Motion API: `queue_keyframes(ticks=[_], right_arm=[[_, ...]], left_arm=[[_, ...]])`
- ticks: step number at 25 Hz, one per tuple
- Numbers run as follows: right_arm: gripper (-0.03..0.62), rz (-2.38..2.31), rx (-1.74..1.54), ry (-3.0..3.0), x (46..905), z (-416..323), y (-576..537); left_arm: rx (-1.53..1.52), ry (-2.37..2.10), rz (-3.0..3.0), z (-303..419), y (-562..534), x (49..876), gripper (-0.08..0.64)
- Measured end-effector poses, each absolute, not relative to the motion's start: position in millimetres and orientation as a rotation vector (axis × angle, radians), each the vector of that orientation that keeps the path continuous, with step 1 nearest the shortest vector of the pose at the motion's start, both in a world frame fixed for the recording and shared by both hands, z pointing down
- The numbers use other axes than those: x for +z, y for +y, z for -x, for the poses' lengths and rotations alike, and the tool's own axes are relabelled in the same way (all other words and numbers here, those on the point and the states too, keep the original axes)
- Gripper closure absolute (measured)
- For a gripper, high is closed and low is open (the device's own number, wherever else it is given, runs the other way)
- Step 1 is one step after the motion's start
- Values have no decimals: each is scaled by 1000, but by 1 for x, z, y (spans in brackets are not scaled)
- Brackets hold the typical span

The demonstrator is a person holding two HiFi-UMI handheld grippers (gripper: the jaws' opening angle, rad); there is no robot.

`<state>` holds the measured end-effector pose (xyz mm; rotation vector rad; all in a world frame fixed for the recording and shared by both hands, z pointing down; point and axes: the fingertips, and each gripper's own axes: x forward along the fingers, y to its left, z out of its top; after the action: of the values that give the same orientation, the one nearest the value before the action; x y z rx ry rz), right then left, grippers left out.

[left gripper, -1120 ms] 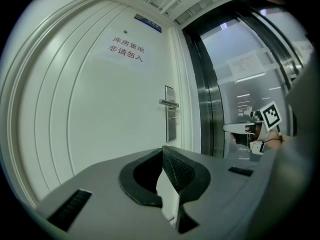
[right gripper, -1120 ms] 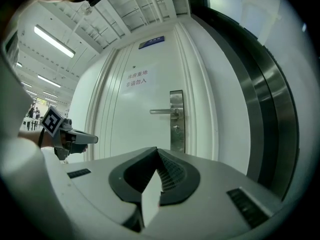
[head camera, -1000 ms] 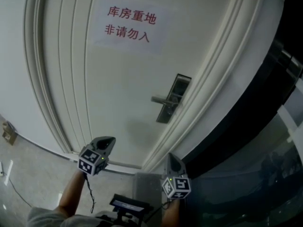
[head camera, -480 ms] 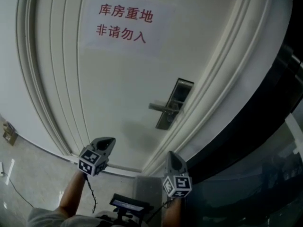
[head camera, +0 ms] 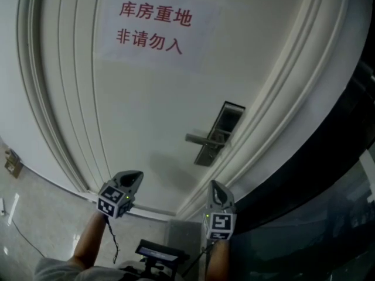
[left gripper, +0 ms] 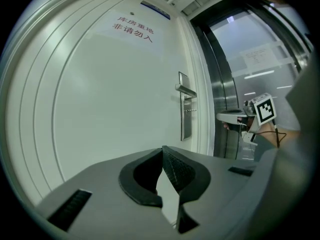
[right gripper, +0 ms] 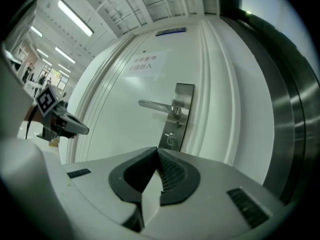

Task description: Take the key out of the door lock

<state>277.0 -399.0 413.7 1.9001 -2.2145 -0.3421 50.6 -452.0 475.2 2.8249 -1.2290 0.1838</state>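
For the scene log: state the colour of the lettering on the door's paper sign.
Red lettering on a white paper sign; the head view shows it best.

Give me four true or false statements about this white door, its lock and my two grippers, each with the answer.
1. The right gripper is clamped on the small silver key. False: its jaws are shut on nothing, short of the white door.
2. The key sits in the lock below the silver lever handle. True.
3. The white paper sign with red characters hangs below the handle. False: it is above it.
4. The left gripper is shut and empty. True.
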Motion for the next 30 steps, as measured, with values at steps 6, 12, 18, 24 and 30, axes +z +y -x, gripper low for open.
queue_keyframes(ticks=[6, 12, 18, 24, 30], right_arm=[[579, -1800, -548, -2025, 403, -273, -419], [526, -1718, -654, -1927, 397, -275, -436], [496, -1675, -729, -1851, 385, -271, -452], [439, -1655, -673, -1866, 388, -274, -466], [411, -1664, -709, -1842, 383, -277, -483]], left_arm=[[183, -1237, -2812, -51, -460, 478, 552], [183, -1241, -2800, -50, -467, 480, 552], [176, -1246, -2789, -48, -473, 480, 552], [163, -1252, -2771, -46, -478, 479, 552], [144, -1284, -2737, -36, -485, 480, 552]])
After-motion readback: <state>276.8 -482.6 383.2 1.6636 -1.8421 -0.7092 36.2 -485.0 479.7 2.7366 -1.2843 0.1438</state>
